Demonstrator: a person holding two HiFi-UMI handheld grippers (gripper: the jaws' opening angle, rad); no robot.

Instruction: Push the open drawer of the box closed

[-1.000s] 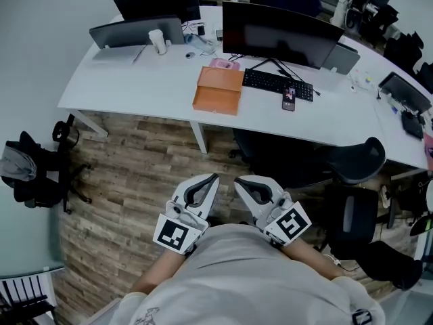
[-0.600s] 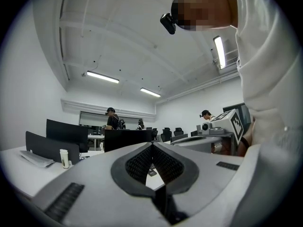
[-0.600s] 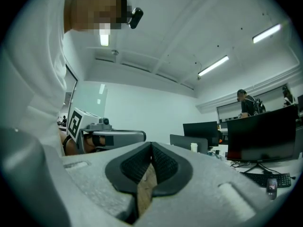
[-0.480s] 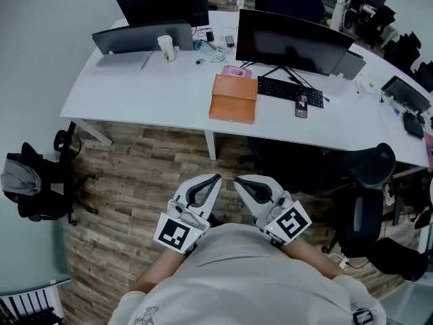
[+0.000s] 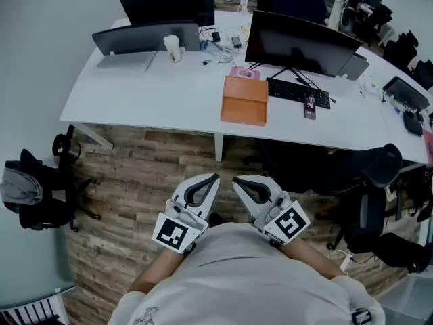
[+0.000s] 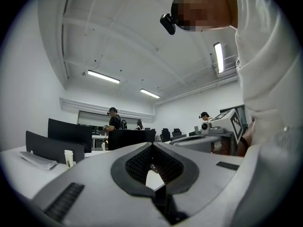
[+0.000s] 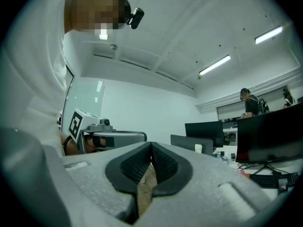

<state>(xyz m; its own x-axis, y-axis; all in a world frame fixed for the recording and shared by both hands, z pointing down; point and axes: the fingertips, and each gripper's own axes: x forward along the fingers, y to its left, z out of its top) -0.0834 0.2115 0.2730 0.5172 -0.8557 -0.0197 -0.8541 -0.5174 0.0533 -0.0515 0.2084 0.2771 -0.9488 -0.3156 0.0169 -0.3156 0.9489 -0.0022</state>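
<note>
From my head, looking down: I stand on the wood floor (image 5: pixel 135 175), well back from the white desk (image 5: pixel 155 93). My left gripper (image 5: pixel 216 177) and right gripper (image 5: pixel 235 179) are side by side just in front of my body, noses toward the desk. The orange box (image 5: pixel 244 100) sits near the desk's front edge, just beside the keyboard (image 5: pixel 298 92) and in front of the big monitor (image 5: pixel 301 42). It is too far off for me to tell how far its drawer stands out, or on which face.

Along the left gripper (image 6: pixel 152 145): the jaws meet at the tips and nothing is in them. The oval window behind the tips shows only a scrap of desk.

Along the right gripper (image 7: pixel 151 145): the same, shut and empty, with floor planks showing through the gap.

So I judge the task barely begun — this is the walk-up, and the box is untouched. Shut jaws suit the job, since a blunt closed nose pushes better than two spread fingers. I would get close first and find the drawer front. Then I would set one nose flat on the middle of it and push straight along the way it slides, not at a slant. The box looks light and the desk smooth — it may skid toward the monitor, so the other gripper should brace its far side.
</note>
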